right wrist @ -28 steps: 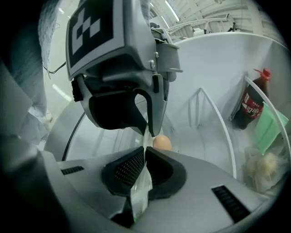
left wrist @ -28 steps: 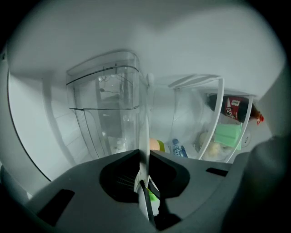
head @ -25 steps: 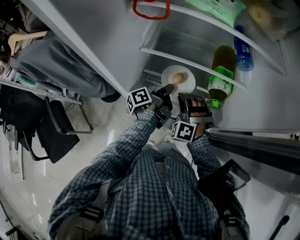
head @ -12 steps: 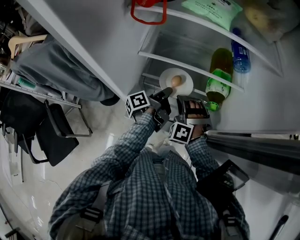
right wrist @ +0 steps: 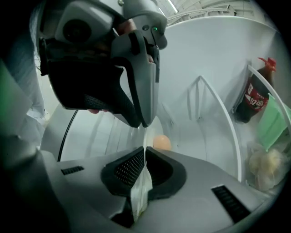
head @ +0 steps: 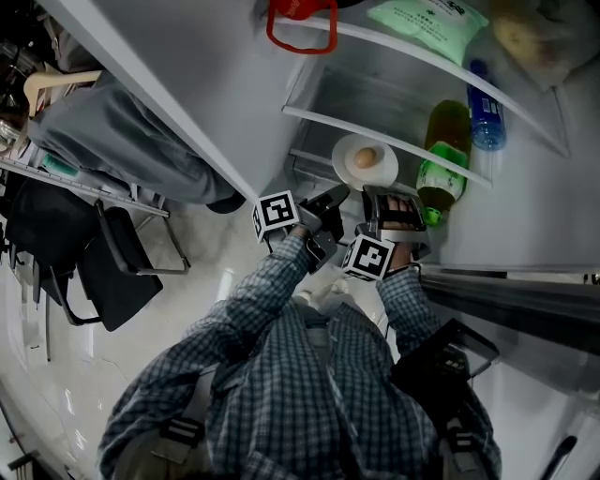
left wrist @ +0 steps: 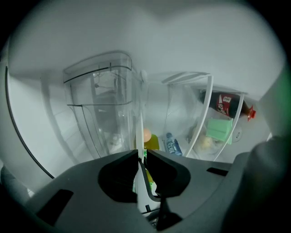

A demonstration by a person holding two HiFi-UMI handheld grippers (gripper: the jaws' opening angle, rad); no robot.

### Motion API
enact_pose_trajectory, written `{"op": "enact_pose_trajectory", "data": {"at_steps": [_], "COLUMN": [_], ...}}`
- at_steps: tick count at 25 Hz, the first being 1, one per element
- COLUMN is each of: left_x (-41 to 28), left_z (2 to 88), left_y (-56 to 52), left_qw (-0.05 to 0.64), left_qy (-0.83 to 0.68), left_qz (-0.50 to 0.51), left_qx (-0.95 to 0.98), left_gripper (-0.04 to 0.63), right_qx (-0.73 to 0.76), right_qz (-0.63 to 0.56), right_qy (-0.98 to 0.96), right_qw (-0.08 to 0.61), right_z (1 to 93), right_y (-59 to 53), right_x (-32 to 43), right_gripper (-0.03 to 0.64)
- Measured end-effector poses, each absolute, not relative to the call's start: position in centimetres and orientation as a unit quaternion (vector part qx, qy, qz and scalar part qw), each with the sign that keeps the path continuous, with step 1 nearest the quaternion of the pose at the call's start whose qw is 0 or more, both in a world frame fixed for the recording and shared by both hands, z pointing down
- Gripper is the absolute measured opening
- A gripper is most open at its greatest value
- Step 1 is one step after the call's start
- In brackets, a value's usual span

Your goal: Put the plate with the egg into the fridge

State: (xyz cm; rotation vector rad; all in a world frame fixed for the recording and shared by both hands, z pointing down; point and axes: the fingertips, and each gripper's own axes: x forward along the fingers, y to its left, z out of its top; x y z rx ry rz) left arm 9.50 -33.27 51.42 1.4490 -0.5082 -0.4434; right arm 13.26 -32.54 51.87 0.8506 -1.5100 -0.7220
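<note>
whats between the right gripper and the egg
Only bare white plate: the right gripper is shut on its rim, and the egg sits nearer the middle. The head view shows it.

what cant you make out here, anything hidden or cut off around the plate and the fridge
- Whether the plate rests on a shelf: in the head view the plate itself covers what lies under it, and both gripper views show it edge-on.
- Red object: head view, cut off by the top edge.
- Green bottle label: head view, too small to read.

Fridge shelves (head: pixel 323 122) are carrying groceries
A green packet (head: pixel 427 19) is lying on the upper shelf (head: pixel 375 46); a green bottle (head: pixel 446 155) and a blue bottle (head: pixel 487 117) are lying lower.
</note>
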Motion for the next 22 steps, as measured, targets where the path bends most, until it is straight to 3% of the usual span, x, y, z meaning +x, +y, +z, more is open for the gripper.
{"op": "enact_pose_trajectory", "data": {"at_steps": [22], "left_x": [10.6], "left_z": [51.7], "left_y": [-34.7], "left_qw": [0.690], "left_qy": [-0.233], "left_qz": [-0.193], "left_qx": [0.657], "left_gripper": [0.040], "right_qx": [0.375], "right_qz": [-0.223], "right_qy": [-0.725], "right_qw": [0.533], "right_z": [52.4], "right_y": [-33.4], "right_x": [12.6], "right_gripper": [0.031]}}
